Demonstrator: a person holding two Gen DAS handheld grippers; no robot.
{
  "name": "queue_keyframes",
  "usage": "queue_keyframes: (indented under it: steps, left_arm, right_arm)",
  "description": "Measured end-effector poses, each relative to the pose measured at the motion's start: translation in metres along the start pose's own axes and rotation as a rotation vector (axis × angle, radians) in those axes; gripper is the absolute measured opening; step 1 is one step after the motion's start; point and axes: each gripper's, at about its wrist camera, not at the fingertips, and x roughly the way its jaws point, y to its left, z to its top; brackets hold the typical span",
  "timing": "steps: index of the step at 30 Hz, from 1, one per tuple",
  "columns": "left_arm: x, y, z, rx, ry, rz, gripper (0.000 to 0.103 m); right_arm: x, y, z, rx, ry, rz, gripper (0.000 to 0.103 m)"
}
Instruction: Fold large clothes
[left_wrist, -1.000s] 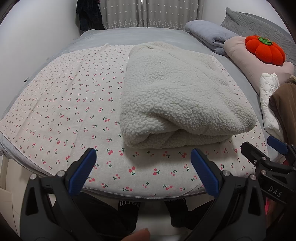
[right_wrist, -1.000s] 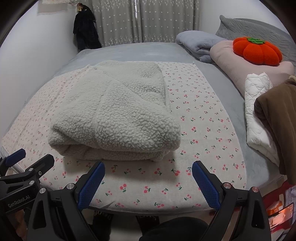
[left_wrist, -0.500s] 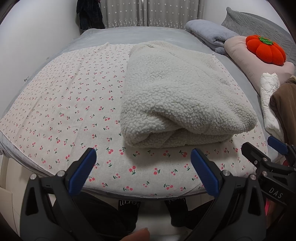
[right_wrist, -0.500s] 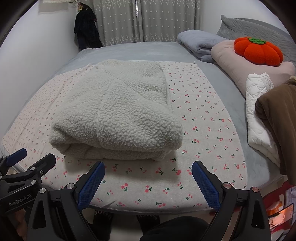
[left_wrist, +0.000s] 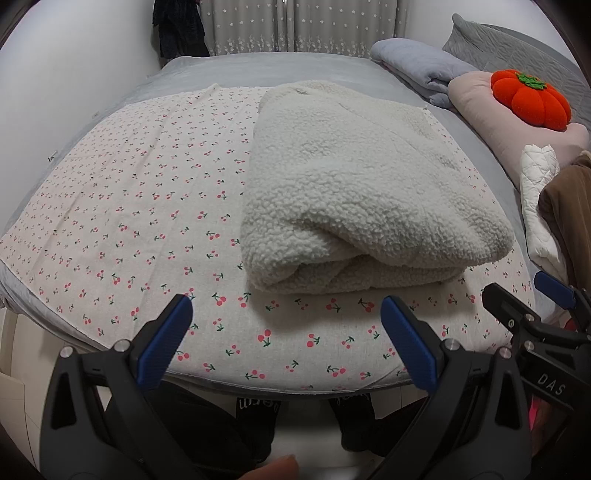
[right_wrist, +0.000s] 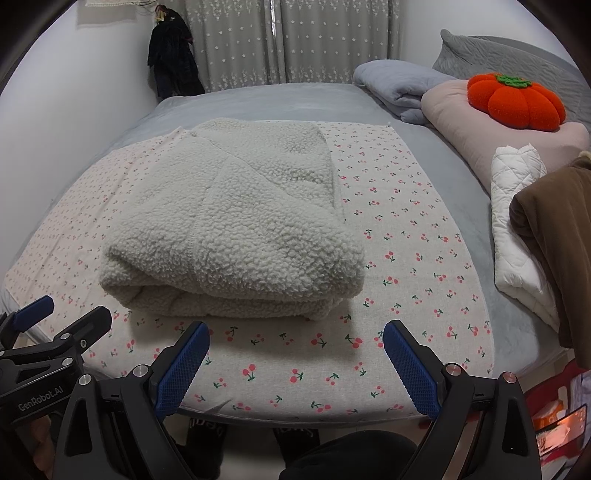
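A cream fleece garment (left_wrist: 362, 192) lies folded in a thick rectangle on the cherry-print cloth (left_wrist: 129, 206) spread over the bed; it also shows in the right wrist view (right_wrist: 236, 229) on the same cloth (right_wrist: 406, 236). My left gripper (left_wrist: 286, 325) is open and empty, held back over the bed's near edge, short of the garment's folded end. My right gripper (right_wrist: 295, 350) is open and empty too, just in front of the same folded end. Each gripper shows at the edge of the other's view.
To the right lie a white quilted item (right_wrist: 517, 221) and a brown garment (right_wrist: 554, 229). Further back are a pink pillow (right_wrist: 461, 110) with an orange pumpkin cushion (right_wrist: 515, 101), a grey blanket (right_wrist: 395, 85) and curtains. A wall runs along the left.
Both grippers have drawn back very slightly from the bed; the garment sits a touch lower in both views. Nothing was taken hold of or let go.
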Motion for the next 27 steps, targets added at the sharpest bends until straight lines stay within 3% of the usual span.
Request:
queue_keyframes:
  steps: [27]
  left_arm:
    - [0.0039, 0.0036, -0.0027, -0.003, 0.013, -0.005, 0.101]
  right_arm:
    - [-0.0001, 0.0001, -0.0004, -0.001, 0.001, 0.0, 0.097]
